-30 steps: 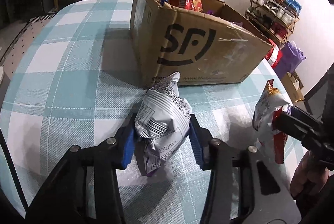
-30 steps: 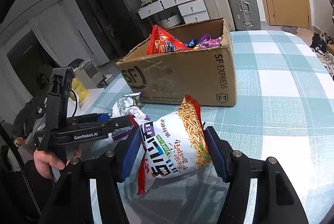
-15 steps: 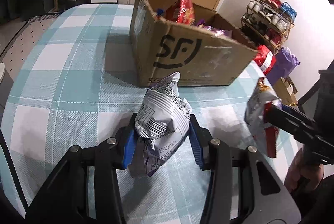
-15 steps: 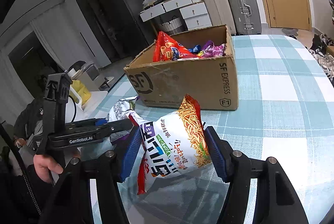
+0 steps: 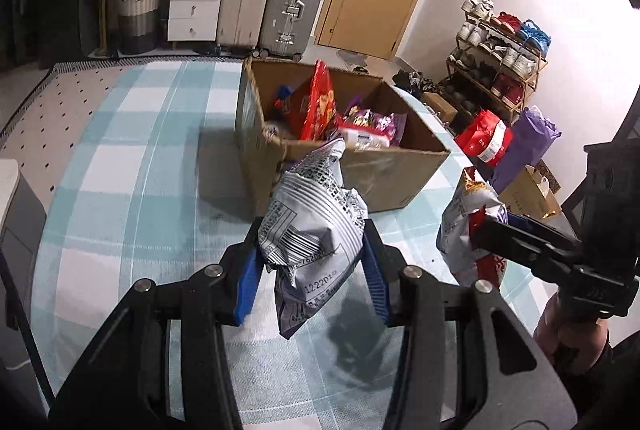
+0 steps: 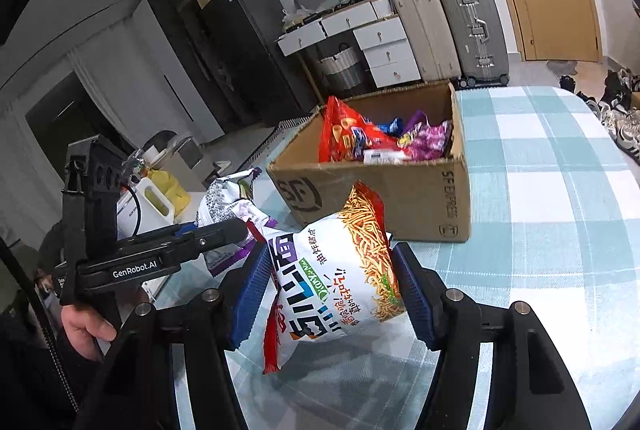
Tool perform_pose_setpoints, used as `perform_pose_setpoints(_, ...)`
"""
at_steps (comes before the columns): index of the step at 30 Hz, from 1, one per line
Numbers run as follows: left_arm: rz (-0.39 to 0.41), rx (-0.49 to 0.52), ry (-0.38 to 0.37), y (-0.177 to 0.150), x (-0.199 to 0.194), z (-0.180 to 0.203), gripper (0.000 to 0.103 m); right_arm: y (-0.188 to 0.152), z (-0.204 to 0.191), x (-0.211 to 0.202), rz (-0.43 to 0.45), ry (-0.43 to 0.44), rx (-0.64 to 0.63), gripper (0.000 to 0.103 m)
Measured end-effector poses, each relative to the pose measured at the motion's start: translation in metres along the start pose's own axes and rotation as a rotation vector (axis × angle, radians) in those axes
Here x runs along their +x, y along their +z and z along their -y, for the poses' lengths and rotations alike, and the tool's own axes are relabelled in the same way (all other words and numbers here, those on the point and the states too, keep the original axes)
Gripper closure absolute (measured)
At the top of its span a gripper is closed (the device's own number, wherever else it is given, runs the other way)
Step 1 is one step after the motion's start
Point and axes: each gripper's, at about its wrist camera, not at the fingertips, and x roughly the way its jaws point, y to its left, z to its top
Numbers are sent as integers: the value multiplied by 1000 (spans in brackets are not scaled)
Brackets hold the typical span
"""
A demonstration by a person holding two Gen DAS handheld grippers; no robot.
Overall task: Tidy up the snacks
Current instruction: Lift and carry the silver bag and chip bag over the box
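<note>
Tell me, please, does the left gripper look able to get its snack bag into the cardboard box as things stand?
Probably yes: the left gripper holds the silver bag clear of the table, and the cardboard box ahead is open-topped with nothing between.
</note>
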Motion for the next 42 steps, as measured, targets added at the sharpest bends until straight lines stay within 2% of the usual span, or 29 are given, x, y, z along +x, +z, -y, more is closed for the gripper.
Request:
perform_pose_setpoints(9,12,47,2,35,-2,15,61,36,-14,-9,41,-9,-44,40)
perform_pose_setpoints(19,12,82,-13,84,12,27,61,80,-18,-5,60,-14,-31,40)
perform_pose_setpoints(28,-11,107,-44,128,42,37,60,113,-6,11,66,-38,-27,40)
perform_pose_setpoints(42,-73,130,-45,161,112,33,60,140,29,59,30,-75,-1,40)
